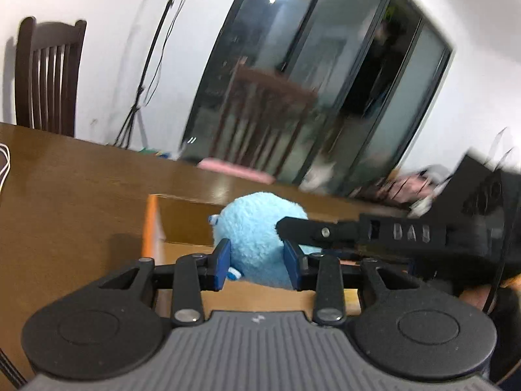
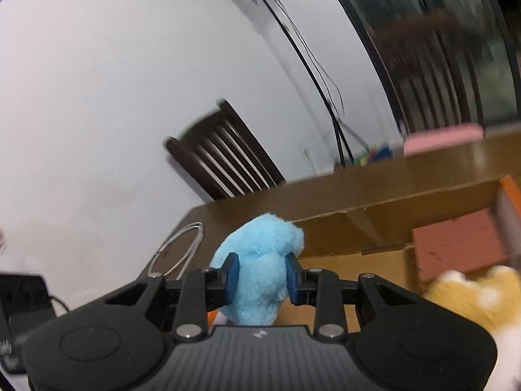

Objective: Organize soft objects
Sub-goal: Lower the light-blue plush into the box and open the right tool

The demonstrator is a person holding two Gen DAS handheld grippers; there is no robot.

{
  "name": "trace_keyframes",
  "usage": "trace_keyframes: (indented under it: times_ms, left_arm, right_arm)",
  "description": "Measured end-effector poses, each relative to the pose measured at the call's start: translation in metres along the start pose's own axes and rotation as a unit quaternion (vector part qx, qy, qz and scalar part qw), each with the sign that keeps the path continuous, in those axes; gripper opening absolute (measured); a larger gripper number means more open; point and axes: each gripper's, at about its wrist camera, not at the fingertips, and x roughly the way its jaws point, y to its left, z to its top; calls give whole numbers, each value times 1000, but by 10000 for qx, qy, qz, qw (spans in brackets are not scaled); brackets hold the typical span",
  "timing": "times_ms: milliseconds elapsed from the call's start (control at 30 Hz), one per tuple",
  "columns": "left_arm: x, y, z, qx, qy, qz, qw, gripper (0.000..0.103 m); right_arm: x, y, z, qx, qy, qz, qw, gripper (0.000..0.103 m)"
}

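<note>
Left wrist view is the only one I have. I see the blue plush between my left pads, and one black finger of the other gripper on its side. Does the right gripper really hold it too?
Observer: Yes. In the right wrist view the right gripper has both pads pressed into the blue plush.
Operator: Is something inside the cardboard box?
Observer: A reddish-brown block lies in the cardboard box.
Operator: Any other soft toy nearby?
Observer: A yellow and white plush shows at the lower right, blurred; I cannot tell whether it is in the box.
</note>
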Motion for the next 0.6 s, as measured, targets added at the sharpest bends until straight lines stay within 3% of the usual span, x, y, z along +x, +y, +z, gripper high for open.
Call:
trace_keyframes:
  times_ms: [133, 300, 433, 600]
  left_arm:
    - [50, 23, 14, 104, 722, 353, 9967, 37]
    - [41, 10, 19, 615, 521, 845, 9932, 46]
    - [22, 5, 20, 636, 465, 825, 9935, 54]
    - [-22, -9, 23, 547, 223, 879, 9944, 64]
  right_arm:
    - [74, -23, 14, 365, 475, -375, 9975, 29]
    - [113, -28, 10, 524, 887, -600, 9929, 33]
    - [97, -23, 11, 460, 707, -657, 9943, 40]
    - [38, 2, 13, -96, 590, -684, 9959, 46]
